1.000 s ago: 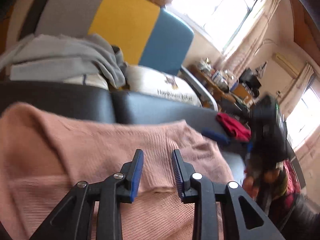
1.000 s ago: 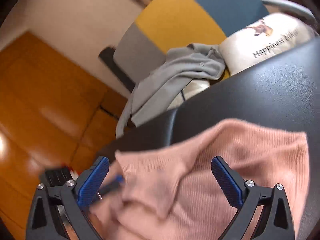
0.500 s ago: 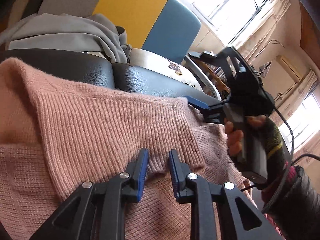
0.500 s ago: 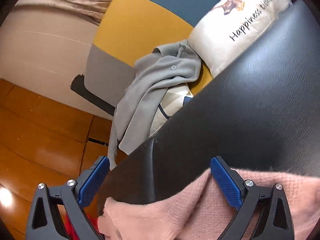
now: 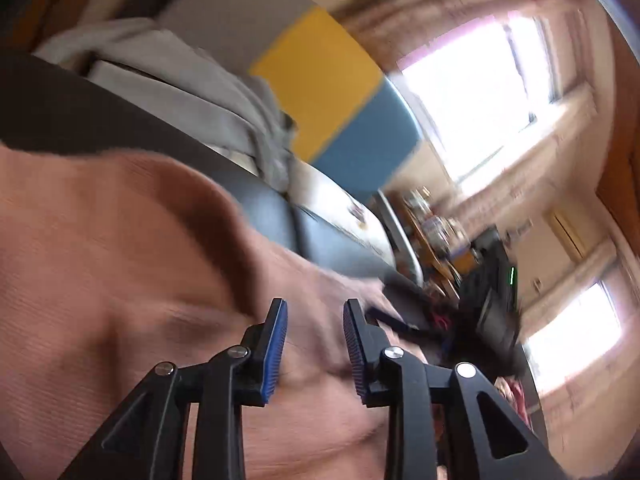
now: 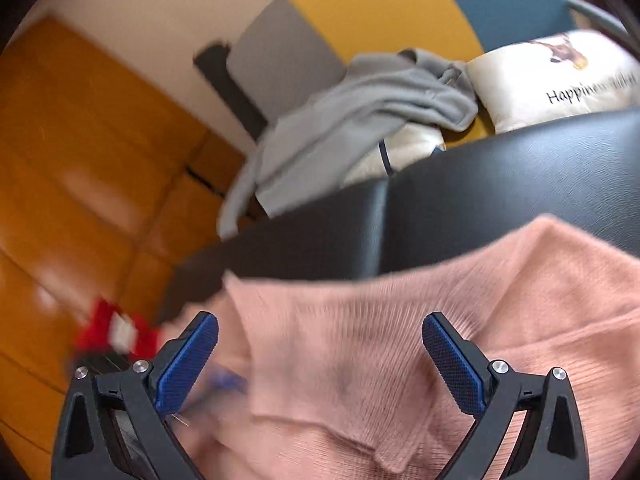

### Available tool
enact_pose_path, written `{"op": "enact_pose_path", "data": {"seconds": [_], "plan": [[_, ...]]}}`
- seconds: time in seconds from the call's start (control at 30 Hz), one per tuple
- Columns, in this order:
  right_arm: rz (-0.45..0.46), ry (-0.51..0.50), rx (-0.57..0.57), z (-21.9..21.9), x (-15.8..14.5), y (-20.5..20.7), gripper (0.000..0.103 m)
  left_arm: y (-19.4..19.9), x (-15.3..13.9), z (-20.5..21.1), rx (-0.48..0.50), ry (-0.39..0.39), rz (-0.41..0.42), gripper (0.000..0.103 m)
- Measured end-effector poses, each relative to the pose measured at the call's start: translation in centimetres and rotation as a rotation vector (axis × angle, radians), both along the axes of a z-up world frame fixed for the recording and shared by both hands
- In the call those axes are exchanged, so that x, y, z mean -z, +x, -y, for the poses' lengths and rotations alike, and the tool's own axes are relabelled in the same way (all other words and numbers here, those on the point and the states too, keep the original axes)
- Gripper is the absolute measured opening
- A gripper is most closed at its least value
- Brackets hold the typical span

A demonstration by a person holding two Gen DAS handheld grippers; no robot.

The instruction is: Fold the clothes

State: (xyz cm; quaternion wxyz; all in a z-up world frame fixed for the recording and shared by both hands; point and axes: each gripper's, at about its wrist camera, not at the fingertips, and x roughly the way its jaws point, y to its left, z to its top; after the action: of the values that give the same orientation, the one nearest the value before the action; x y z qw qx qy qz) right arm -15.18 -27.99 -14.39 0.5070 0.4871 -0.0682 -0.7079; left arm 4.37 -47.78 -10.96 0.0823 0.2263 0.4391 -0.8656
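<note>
Two handheld grippers were shown above a pink ribbed knit sweater point(image 6: 460, 344) spread on a black leather seat point(image 6: 500, 184). Left gripper point(image 5: 314, 344): jaws opening, nothing pinched between them. Right gripper point(image 6: 320, 356): jaws spread wide, released. A folded flap lay at 6 o'clock. Risk was judged: motion blur suggested haste, by which the loose fold could be dragged open.

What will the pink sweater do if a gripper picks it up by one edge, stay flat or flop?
Probably flop: the pink sweater already lies in soft folds and humps on the black seat. Its ribbed, fuzzy knit likely grips the blue pads rather than slipping. It looks light, so it should drag along easily.
</note>
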Motion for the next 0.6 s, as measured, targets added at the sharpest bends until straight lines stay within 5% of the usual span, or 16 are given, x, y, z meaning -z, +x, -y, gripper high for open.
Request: {"op": "enact_pose_path", "data": {"seconds": [0.2, 0.43, 0.47, 0.57, 0.6], "plan": [[-0.319, 0.155, -0.051, 1.2, 2.7, 4.5, 0.103, -1.0, 0.5, 4.7, 0.096, 0.129, 0.002, 0.039], [-0.406, 0.222, -0.045, 1.9, 3.1, 5.3, 0.103, -7.8, 2.0, 5.7, 0.144, 0.114, 0.132, 0.045], [-0.404, 0.214, -0.043, 1.6, 3.1, 5.2, 0.103, -8.4, 2.3, 6.1, 0.112, 0.095, 0.167, 0.042], [-0.394, 0.192, -0.037, 1.2, 2.8, 5.3, 0.103, -9.2, 3.8, 8.1, 0.007, 0.016, 0.308, 0.009], [-0.389, 0.185, -0.035, 1.2, 2.7, 5.3, 0.103, -9.2, 4.0, 8.6, -0.002, 0.025, 0.299, 0.008]]}}
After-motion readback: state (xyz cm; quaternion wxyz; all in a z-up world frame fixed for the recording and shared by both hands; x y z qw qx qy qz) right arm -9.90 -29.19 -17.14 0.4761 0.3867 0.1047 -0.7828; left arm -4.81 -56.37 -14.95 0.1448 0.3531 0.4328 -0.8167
